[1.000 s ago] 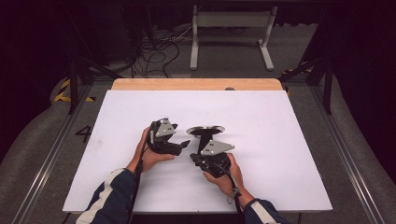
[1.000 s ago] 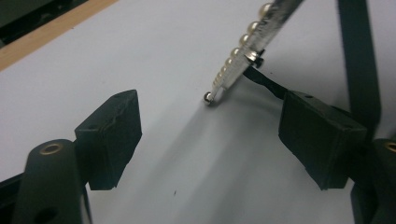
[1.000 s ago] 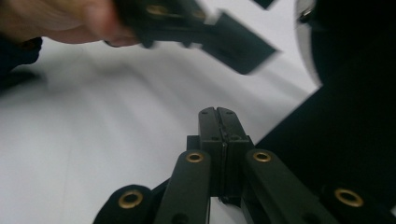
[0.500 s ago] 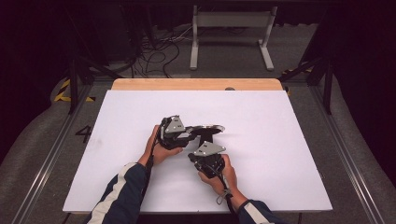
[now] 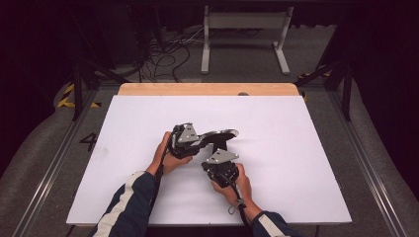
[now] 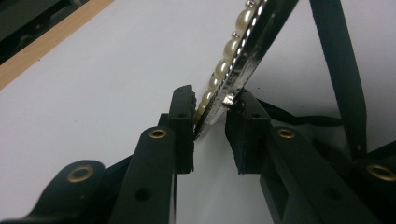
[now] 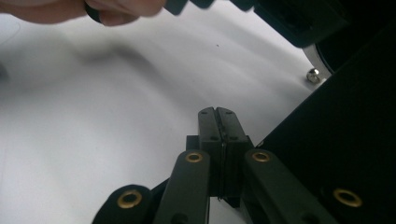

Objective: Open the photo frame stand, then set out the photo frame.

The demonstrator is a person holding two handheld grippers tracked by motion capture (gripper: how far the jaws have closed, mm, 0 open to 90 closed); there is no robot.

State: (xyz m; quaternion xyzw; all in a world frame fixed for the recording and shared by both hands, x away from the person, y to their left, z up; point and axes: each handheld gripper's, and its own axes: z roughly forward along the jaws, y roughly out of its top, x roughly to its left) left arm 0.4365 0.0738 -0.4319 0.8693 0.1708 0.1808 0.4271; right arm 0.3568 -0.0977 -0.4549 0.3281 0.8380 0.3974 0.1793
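A black oval frame [image 5: 221, 134] with a pearl-beaded rim [image 6: 233, 44] is held tilted off the white table top [image 5: 296, 148] near its middle. My left gripper [image 5: 201, 143] comes in from the left and is shut on the frame's lower rim, one pad on the pearl side and one on the black back [image 6: 210, 112]. A black strap [image 6: 338, 70] hangs behind the frame. My right gripper [image 5: 218, 149] sits just below the frame, jaws pressed together [image 7: 217, 116] beside a black panel [image 7: 336, 135]. Whether anything thin lies between them is hidden.
A wooden strip [image 5: 207, 89] runs along the table's far edge. Beyond it lie floor cables [image 5: 163, 54] and a white stand [image 5: 244, 29]. Metal rails [image 5: 370, 163] flank the table. A hand [image 7: 116, 9] shows at the top of the right gripper view.
My left gripper moved right to the frame and closed on its rim. The right gripper shifted slightly left, staying under the frame, which now leans toward the left hand.
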